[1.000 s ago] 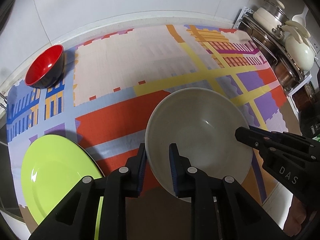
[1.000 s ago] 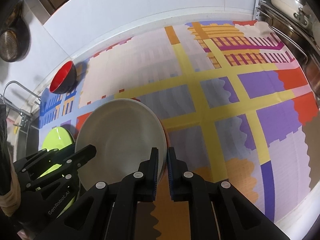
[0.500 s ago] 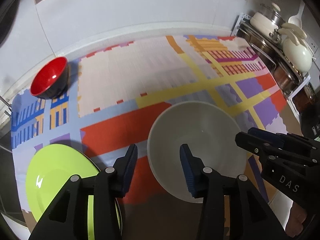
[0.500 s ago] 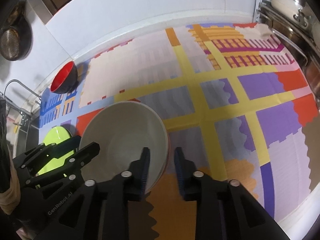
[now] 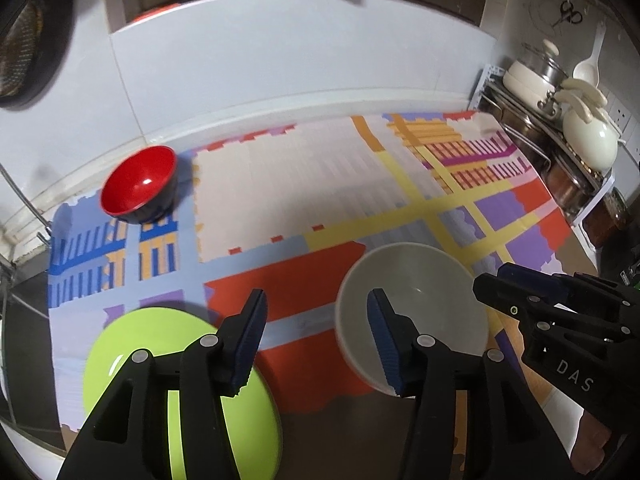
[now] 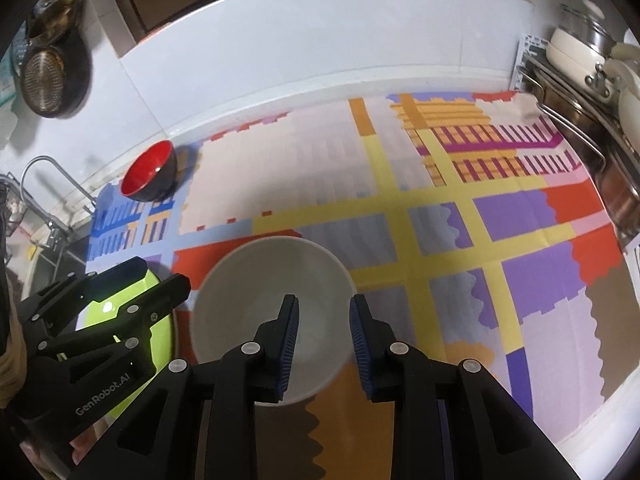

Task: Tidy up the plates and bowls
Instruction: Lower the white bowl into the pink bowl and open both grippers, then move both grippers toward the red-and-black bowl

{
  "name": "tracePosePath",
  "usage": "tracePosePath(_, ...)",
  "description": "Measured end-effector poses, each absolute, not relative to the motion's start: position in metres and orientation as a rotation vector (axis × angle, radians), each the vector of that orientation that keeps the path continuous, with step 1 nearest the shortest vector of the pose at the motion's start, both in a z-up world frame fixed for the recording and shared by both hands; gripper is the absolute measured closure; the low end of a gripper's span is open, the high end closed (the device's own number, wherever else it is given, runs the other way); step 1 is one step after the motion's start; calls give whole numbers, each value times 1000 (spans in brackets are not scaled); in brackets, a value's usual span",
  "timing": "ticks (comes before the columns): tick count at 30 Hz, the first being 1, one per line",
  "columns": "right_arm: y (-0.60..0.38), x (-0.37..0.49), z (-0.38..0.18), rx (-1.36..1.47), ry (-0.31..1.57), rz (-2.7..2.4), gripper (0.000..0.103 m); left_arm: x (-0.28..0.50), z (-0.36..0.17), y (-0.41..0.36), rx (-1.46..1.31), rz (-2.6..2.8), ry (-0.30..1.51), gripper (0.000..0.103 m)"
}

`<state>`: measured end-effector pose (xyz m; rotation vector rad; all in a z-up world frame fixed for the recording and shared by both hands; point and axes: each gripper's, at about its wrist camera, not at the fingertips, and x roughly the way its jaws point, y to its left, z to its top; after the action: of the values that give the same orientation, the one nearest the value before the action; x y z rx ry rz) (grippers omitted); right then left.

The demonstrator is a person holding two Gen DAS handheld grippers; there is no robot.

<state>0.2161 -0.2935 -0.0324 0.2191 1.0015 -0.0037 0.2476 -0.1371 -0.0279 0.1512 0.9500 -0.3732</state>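
A patchwork mat (image 5: 360, 208) of red, yellow, purple, blue and cream blocks covers the table (image 6: 600, 412), whose pale edge shows at the near right. A white tiled wall (image 5: 280, 64) runs along the far side. At the far right a metal rack (image 5: 532, 136) holds a cream lidded pot (image 5: 524, 80), a cream kettle (image 5: 588, 136) and a white ladle (image 5: 588, 64). Scissors (image 5: 566, 16) hang above them. At the far left a round metal strainer (image 6: 42, 78) hangs on the wall, with a curved faucet (image 6: 52, 172) below it.

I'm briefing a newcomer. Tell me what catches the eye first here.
The loud patchwork mat covering the counter comes first. On it, a big pale bowl sits front and centre, with both open tongs, left and right, just off its rim. A lime plate lies front left, and a red bowl back left.
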Motion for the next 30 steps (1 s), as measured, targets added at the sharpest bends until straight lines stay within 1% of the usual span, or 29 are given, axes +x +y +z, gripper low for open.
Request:
tracePosePath(15, -234, 218, 1, 184, 885, 62, 75, 246, 7, -69, 106, -323, 863, 48)
tracePosePath(30, -166, 252, 25, 173, 783, 128, 75, 269, 28, 10, 101, -206, 793, 46)
